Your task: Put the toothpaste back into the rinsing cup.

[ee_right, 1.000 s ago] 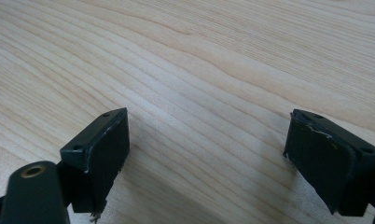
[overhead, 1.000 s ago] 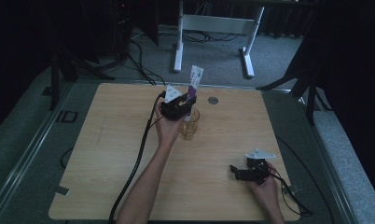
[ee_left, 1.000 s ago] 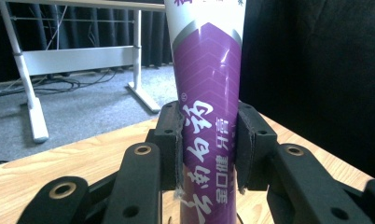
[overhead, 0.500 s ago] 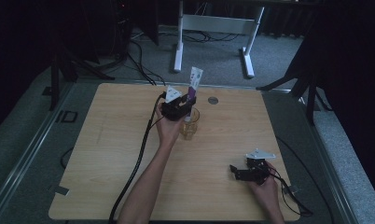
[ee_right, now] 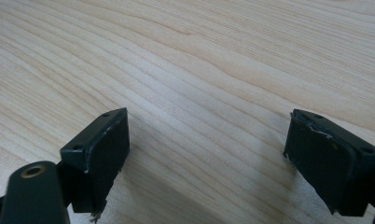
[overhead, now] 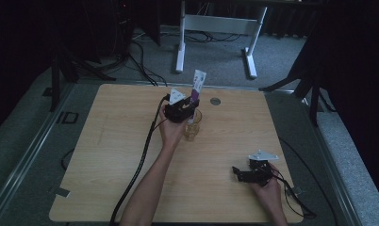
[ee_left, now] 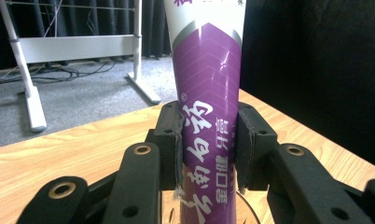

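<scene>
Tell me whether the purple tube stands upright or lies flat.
Upright: the purple tube rises vertically between the left gripper pads, its lower end in the glass cup.

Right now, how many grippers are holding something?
1. The left gripper is clamped on the purple-and-white tube above the glass cup; the right gripper rests open on the wooden table.

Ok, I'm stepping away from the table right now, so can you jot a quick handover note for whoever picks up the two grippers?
Left gripper: jaws shut on the purple-and-white tube, held upright, its lower end in the glass cup at mid-table.
Right gripper: jaws open, holding nothing, low over bare wood near the table's front right corner.
Done: tube picked up and brought to the cup.
Left: probably lower the tube fully, release it, and draw the left gripper back. Whether the tube touches the cup's bottom cannot be told.
</scene>
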A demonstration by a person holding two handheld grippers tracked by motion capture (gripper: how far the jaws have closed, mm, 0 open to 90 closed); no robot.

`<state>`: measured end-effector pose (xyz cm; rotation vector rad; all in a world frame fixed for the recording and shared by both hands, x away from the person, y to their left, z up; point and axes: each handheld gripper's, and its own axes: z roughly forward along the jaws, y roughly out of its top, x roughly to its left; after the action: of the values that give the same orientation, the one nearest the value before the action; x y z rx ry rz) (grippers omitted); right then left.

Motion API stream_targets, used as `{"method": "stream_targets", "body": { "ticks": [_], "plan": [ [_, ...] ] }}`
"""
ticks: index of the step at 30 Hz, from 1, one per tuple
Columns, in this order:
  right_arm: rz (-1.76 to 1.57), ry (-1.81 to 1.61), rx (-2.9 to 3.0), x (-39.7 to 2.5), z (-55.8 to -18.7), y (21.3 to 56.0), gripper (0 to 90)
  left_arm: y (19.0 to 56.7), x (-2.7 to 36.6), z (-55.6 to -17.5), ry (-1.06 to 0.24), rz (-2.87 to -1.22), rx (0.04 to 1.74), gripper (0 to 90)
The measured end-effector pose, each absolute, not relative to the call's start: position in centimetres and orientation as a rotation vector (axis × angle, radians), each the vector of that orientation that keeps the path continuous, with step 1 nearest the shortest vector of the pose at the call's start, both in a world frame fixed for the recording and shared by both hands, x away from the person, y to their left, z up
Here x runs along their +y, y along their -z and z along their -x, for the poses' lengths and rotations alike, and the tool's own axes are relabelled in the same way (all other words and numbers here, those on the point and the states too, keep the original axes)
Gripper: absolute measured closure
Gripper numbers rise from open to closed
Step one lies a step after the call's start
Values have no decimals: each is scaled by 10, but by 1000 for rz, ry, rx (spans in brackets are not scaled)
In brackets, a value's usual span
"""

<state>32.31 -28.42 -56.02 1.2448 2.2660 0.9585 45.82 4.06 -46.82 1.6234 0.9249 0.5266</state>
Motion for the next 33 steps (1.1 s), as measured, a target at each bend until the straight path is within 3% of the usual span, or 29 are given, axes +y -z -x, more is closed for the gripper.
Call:
{"method": "stream_targets", "body": {
  "ticks": [33],
  "plan": [
    [-1238,-963,2273,-284,-323,560,138,491,34,-455,-526,-1700,972,656]
  ]
}}
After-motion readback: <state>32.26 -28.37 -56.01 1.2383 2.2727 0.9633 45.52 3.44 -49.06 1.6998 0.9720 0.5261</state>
